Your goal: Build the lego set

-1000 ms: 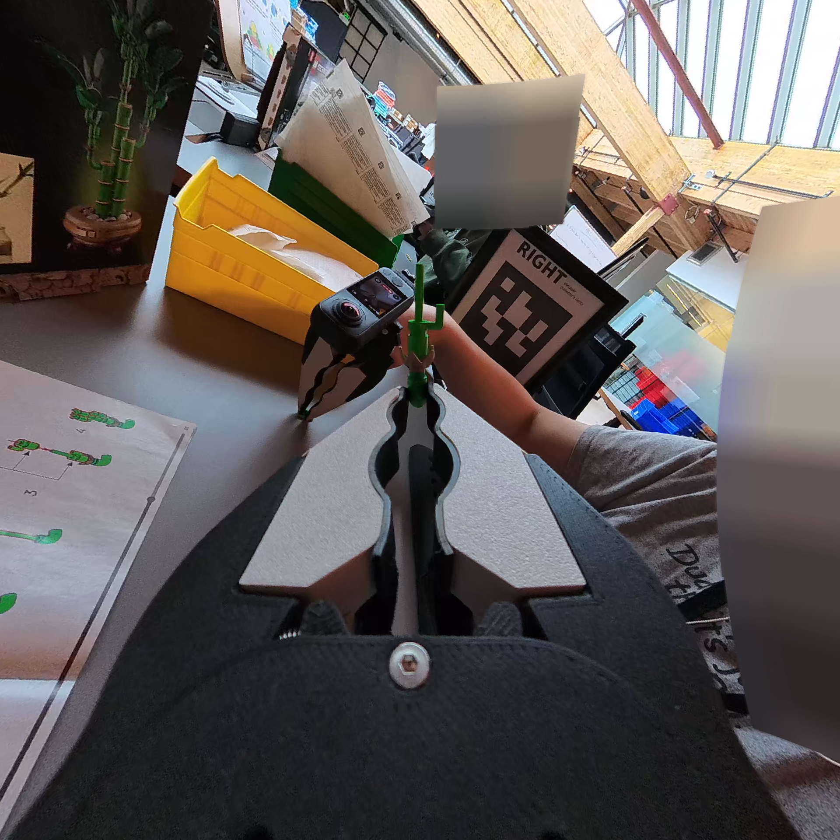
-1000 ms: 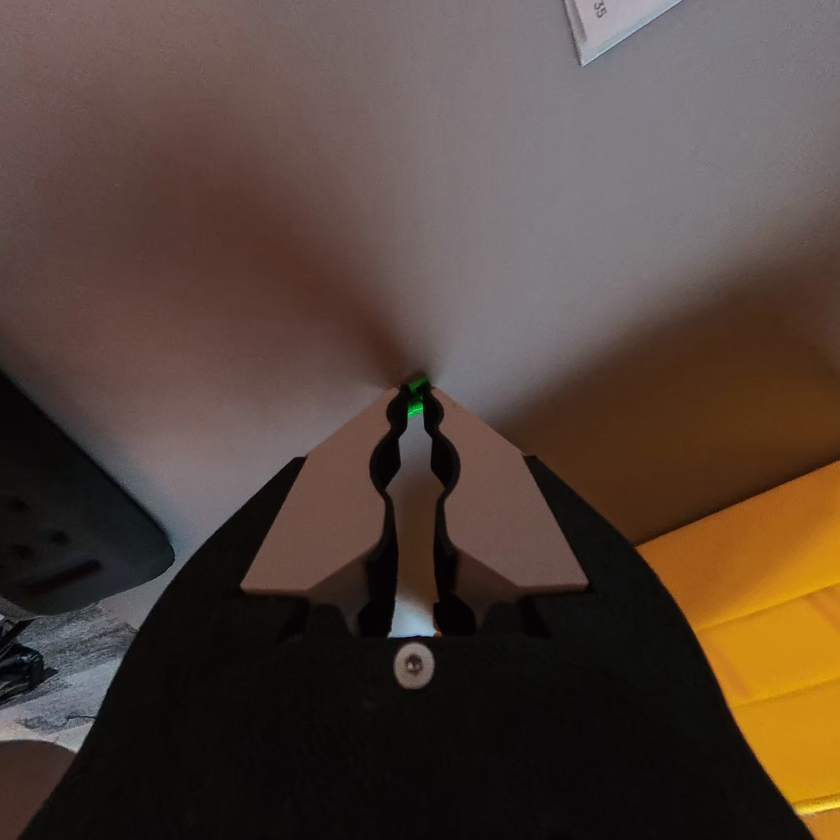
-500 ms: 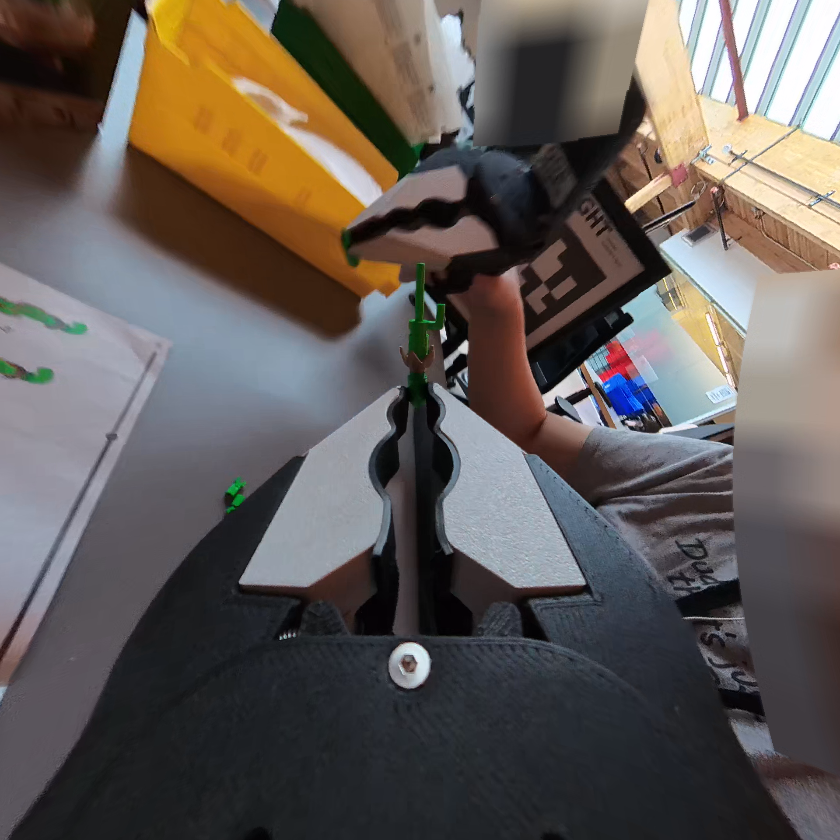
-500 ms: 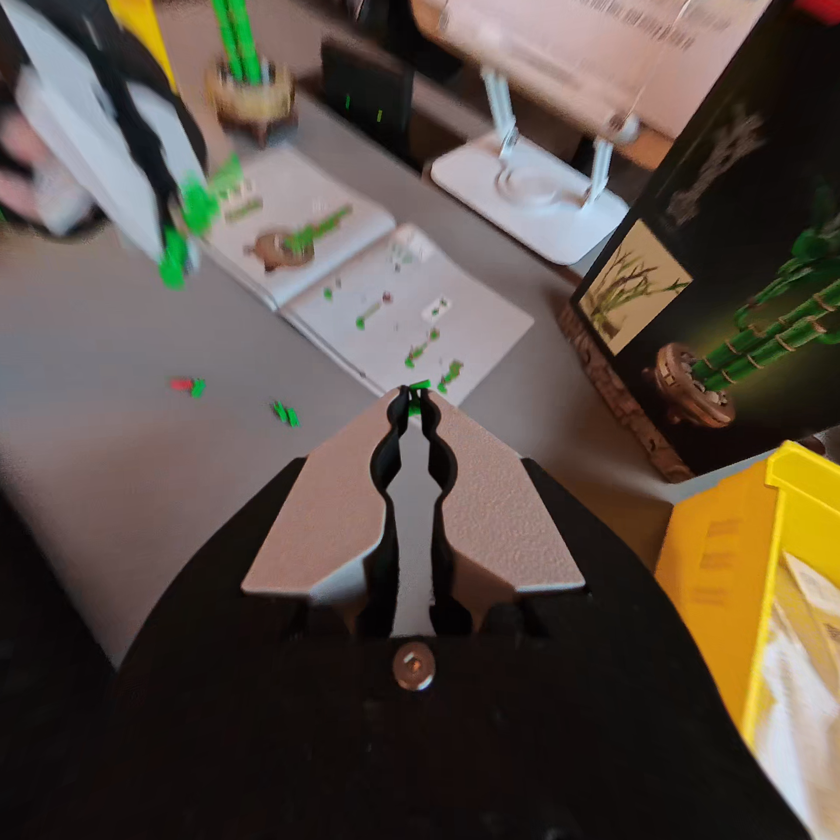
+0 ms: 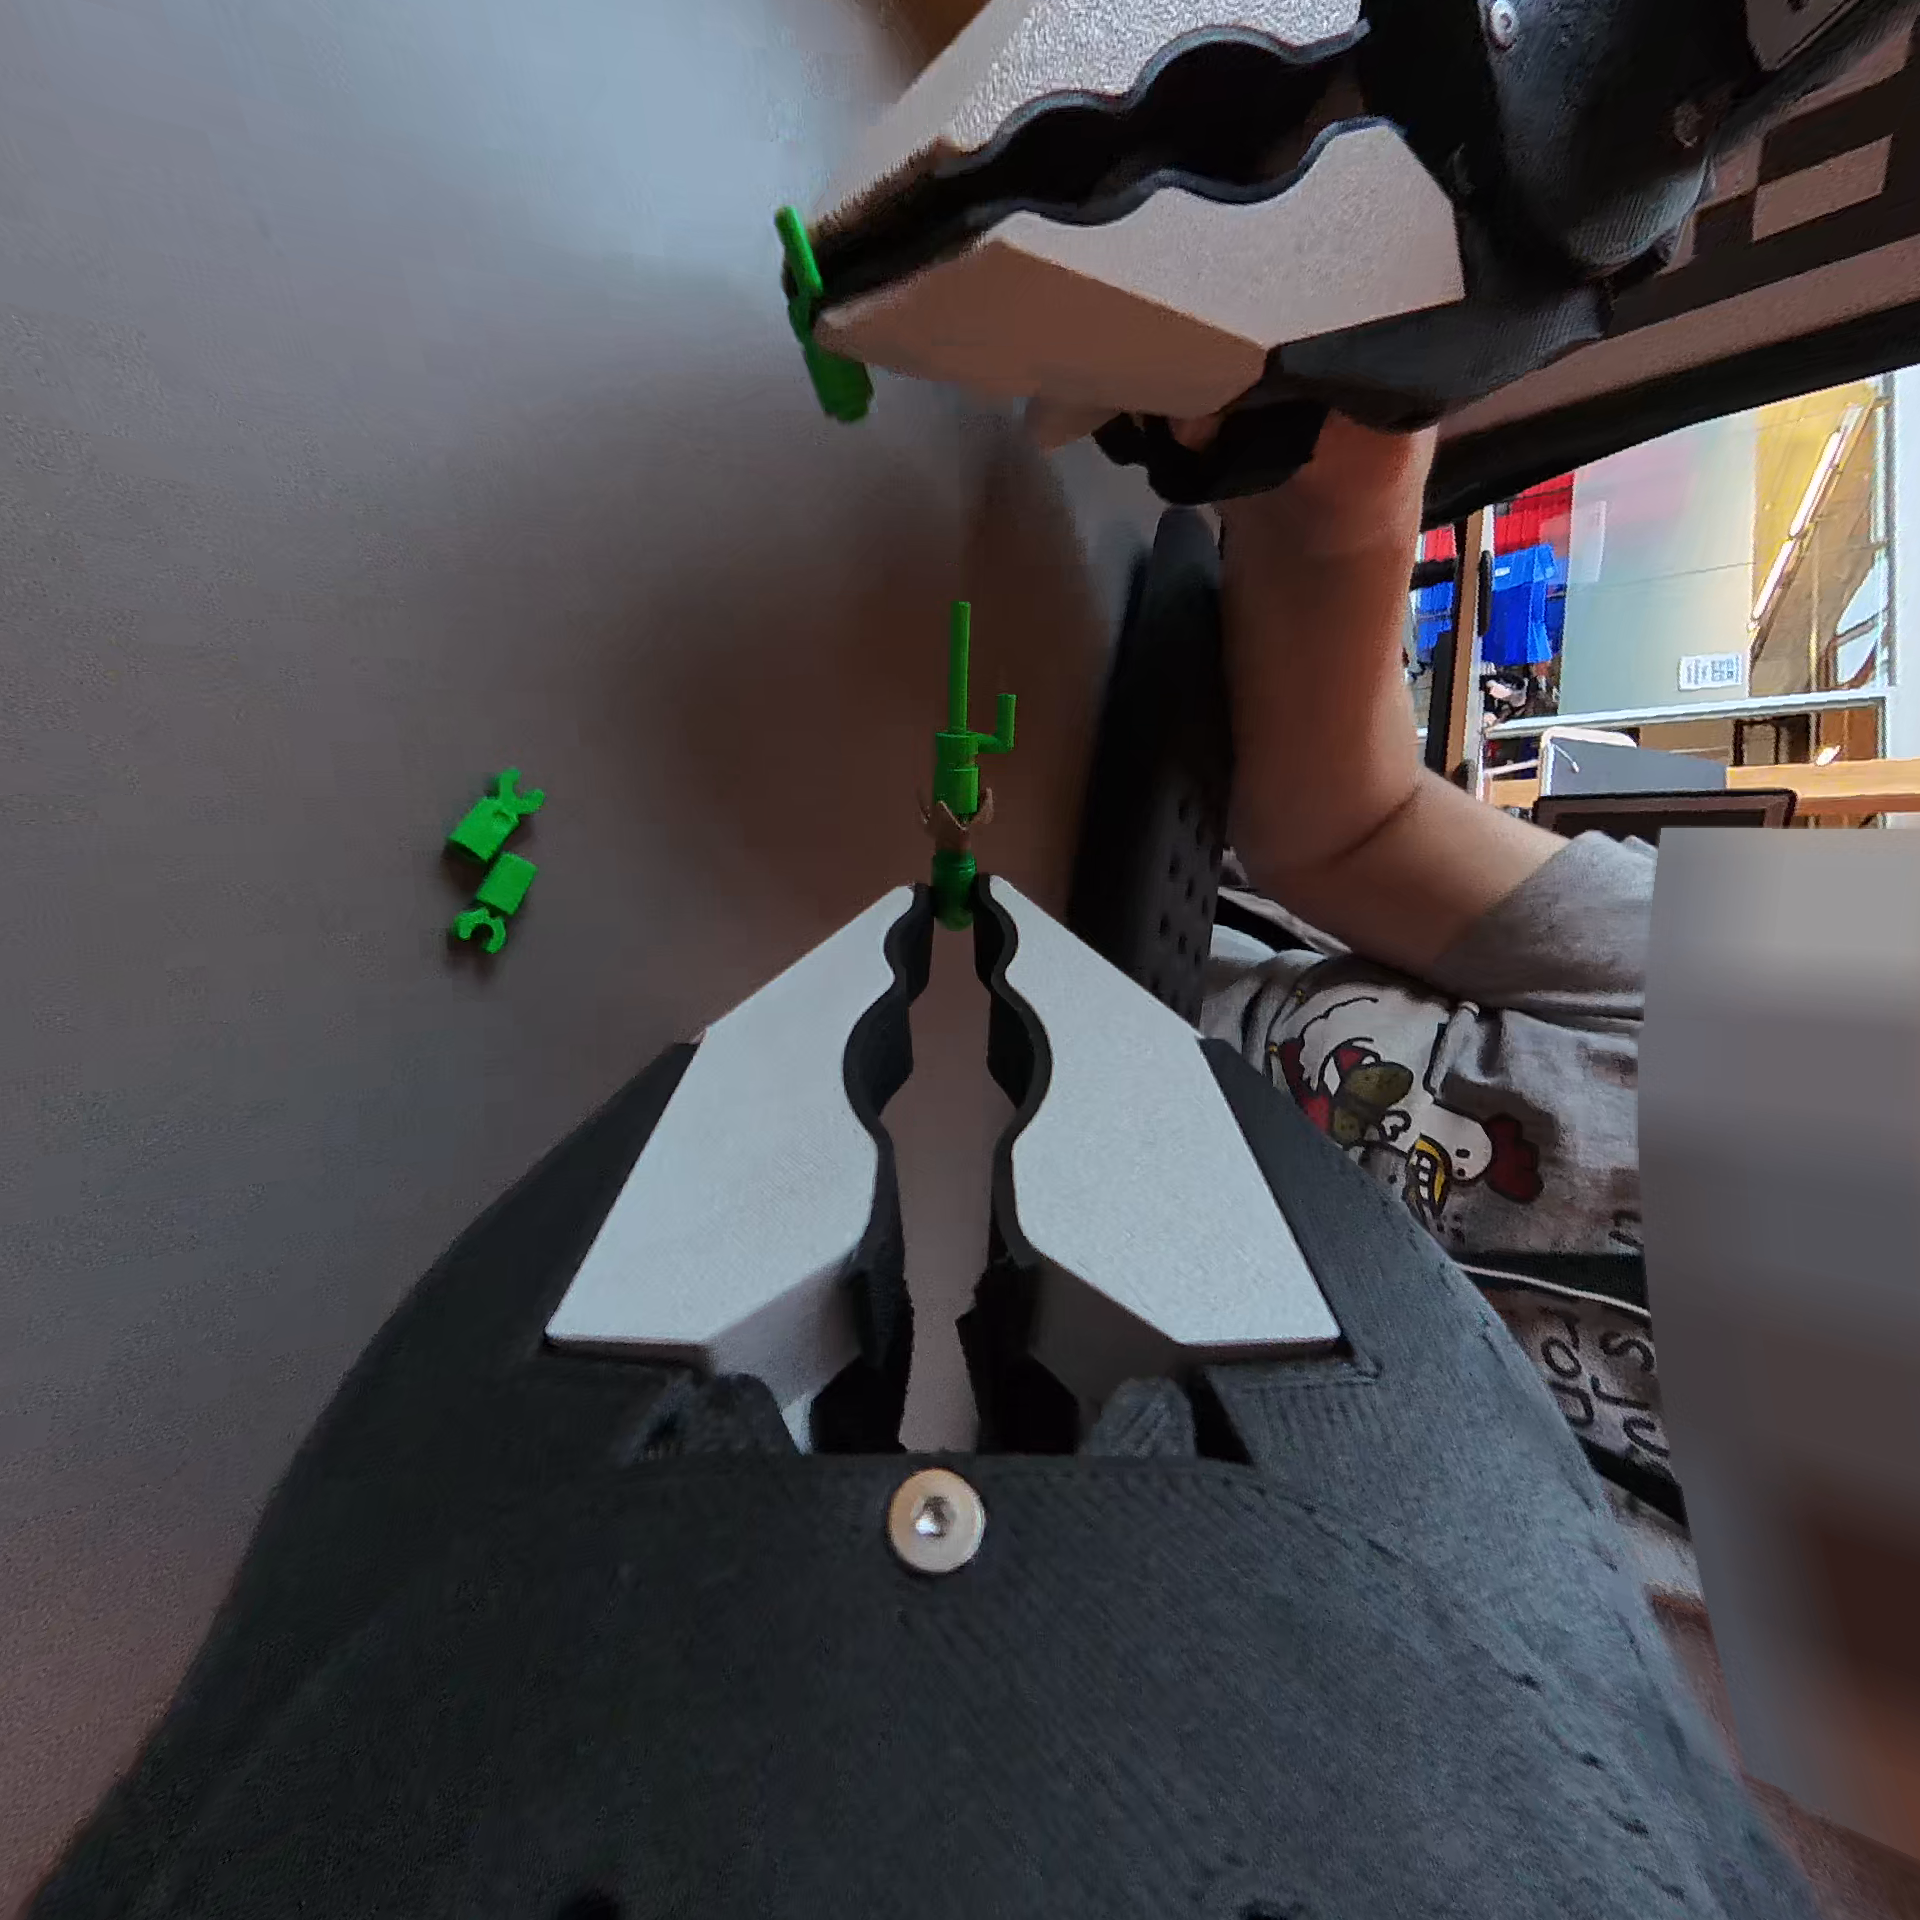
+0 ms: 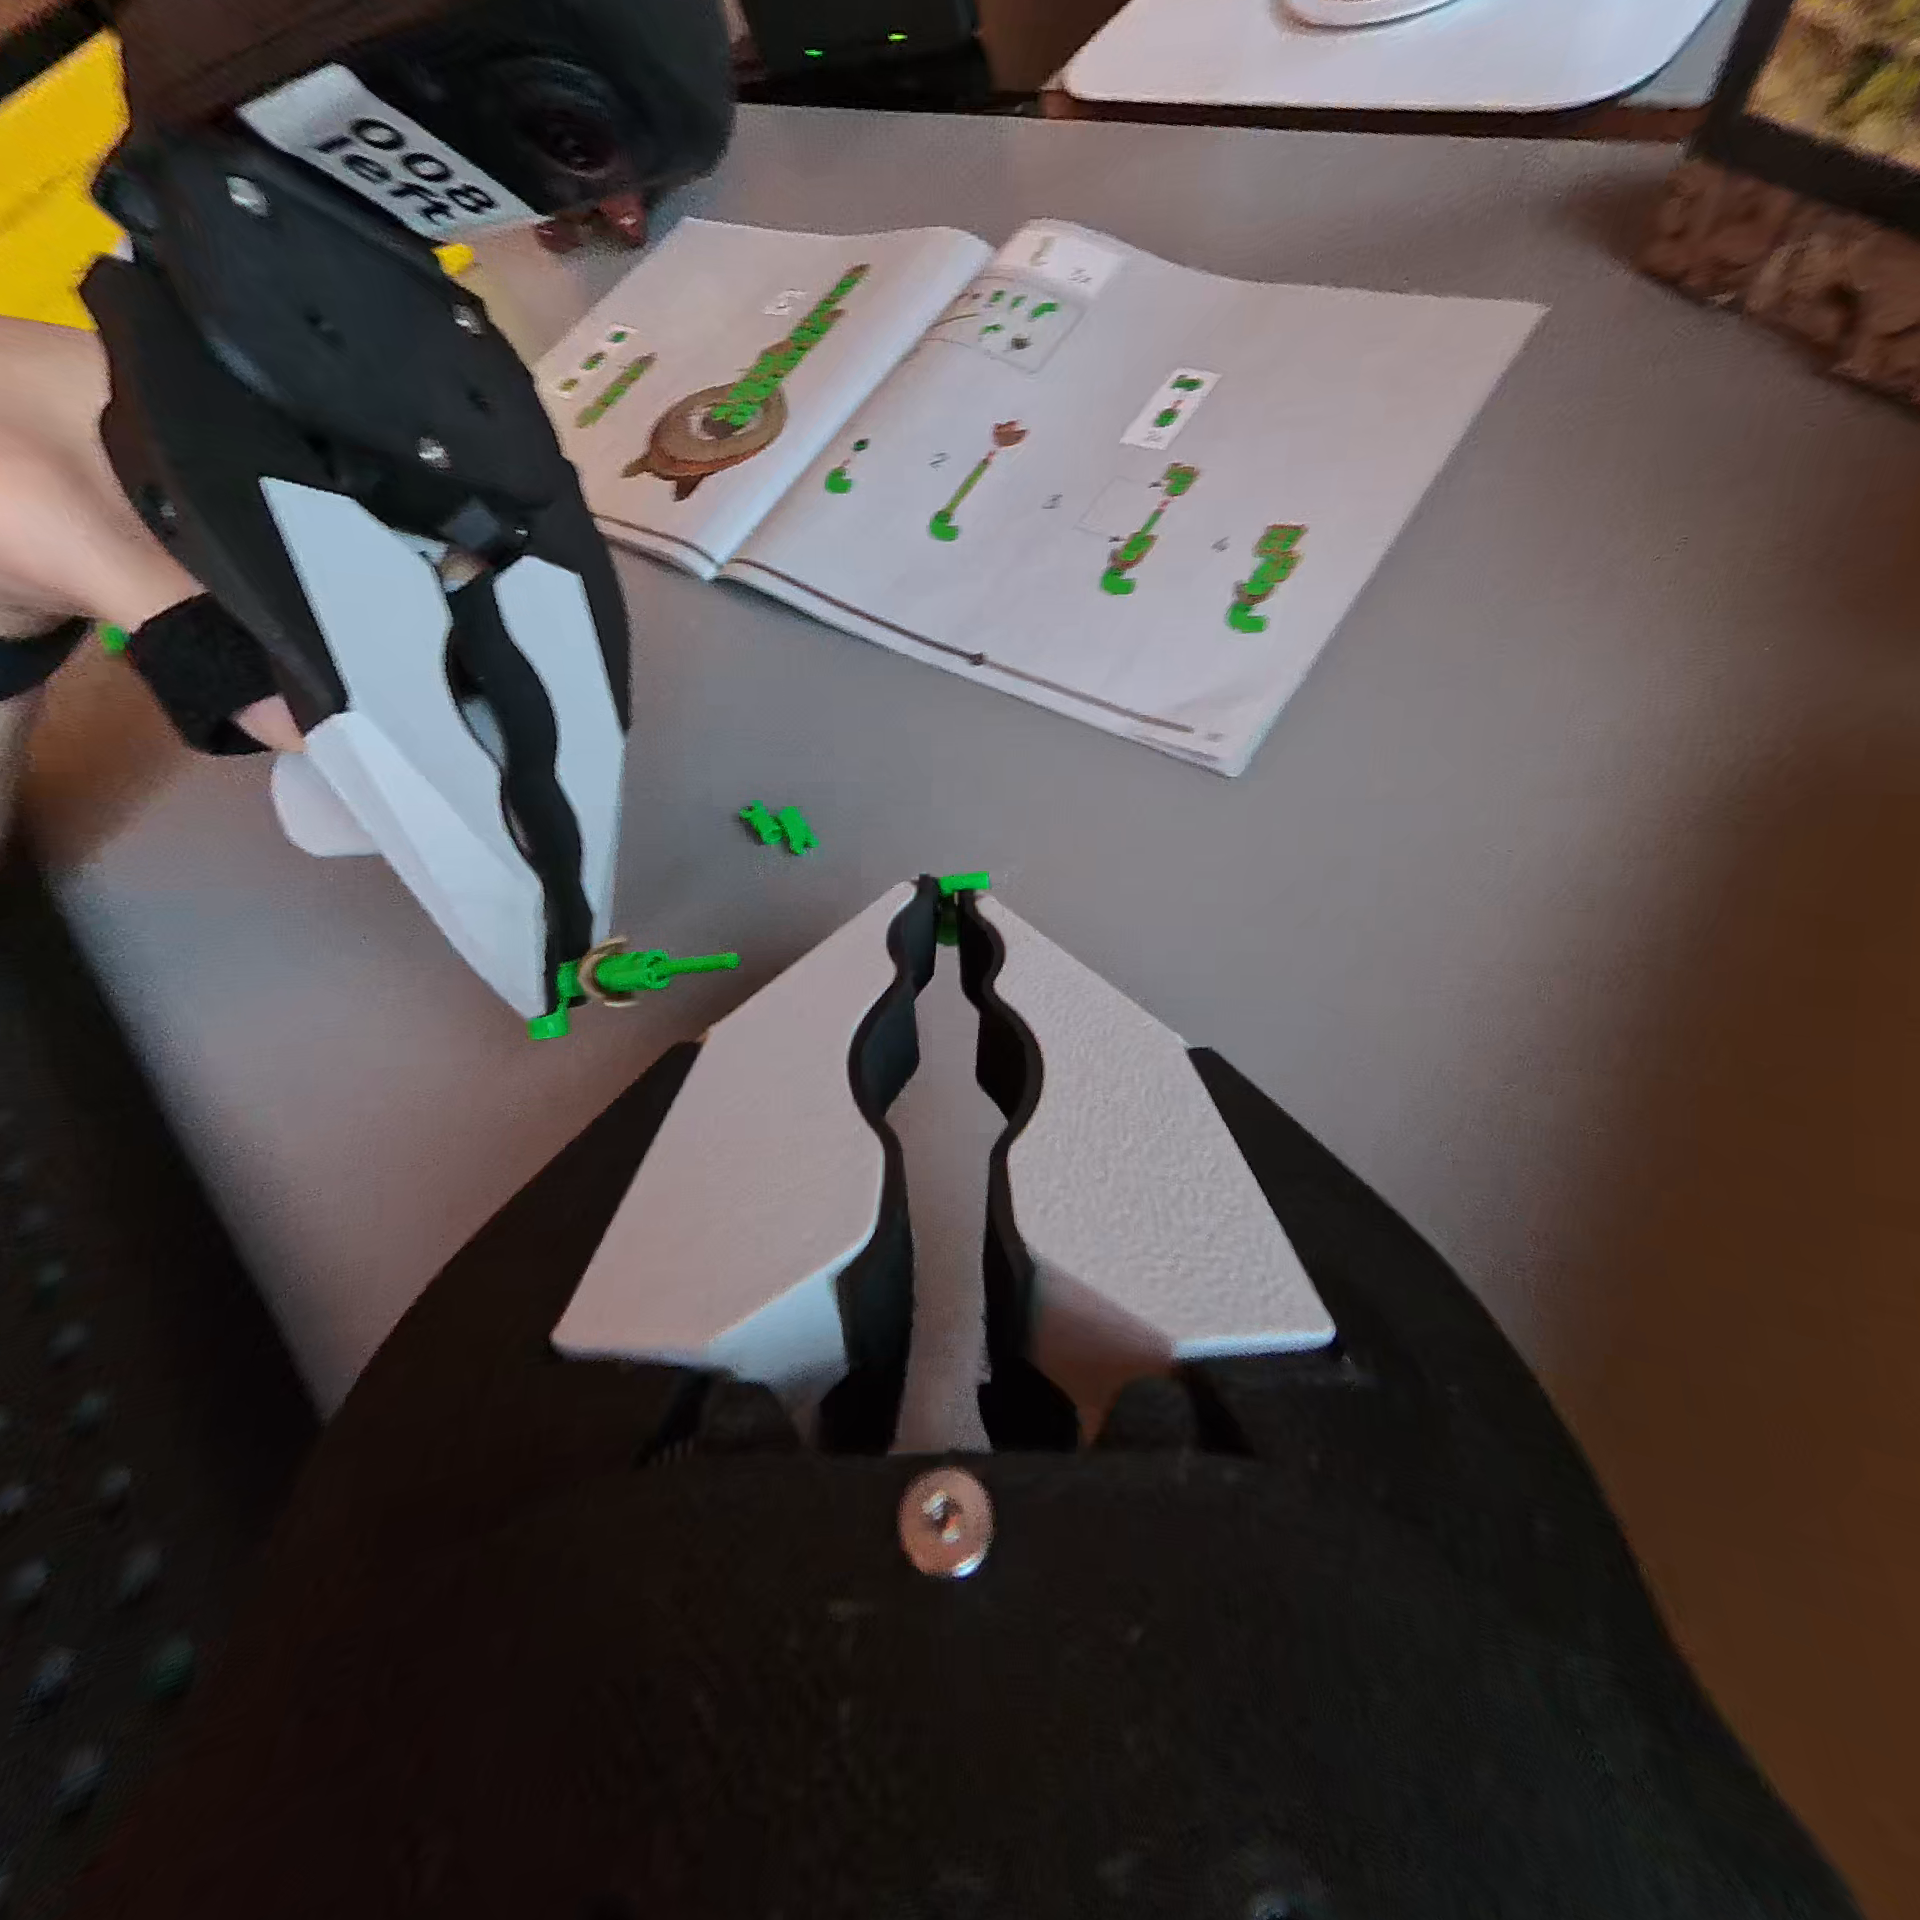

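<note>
Two hand-held grippers are shown above a grey table [image 6: 1039, 810], each pinching a small green piece. The left gripper [image 5: 951, 899] is closed on the base of a thin green stem assembly [image 5: 961, 748]: a narrow rod with a side prong, a green sleeve and a small brown collar below it. In the right wrist view the same stem [image 6: 634, 971] is seen jutting sideways from the left gripper's tips, low over the table. The right gripper [image 6: 948, 899] is pressed together on a small green clip piece [image 6: 961, 883]; in the left wrist view that piece [image 5: 821, 312] sticks out at the tips, above and to the left of the stem, well apart from it.

Two loose green clip pieces [image 5: 488, 857] lie side by side on the table, just touching or nearly so. An open instruction booklet [image 6: 1039, 468] lies beyond them, with drawings of a stem growing in stages and a round brown base. The corner of a yellow bin [image 6: 42, 156] is visible at the far left.

The build appears to be at an early stage: one short stem is partly made, the held clip has not yet been joined to it, and two pieces remain unused. Whether a finished base exists cannot be told, as the view is blurred and cropped.
</note>
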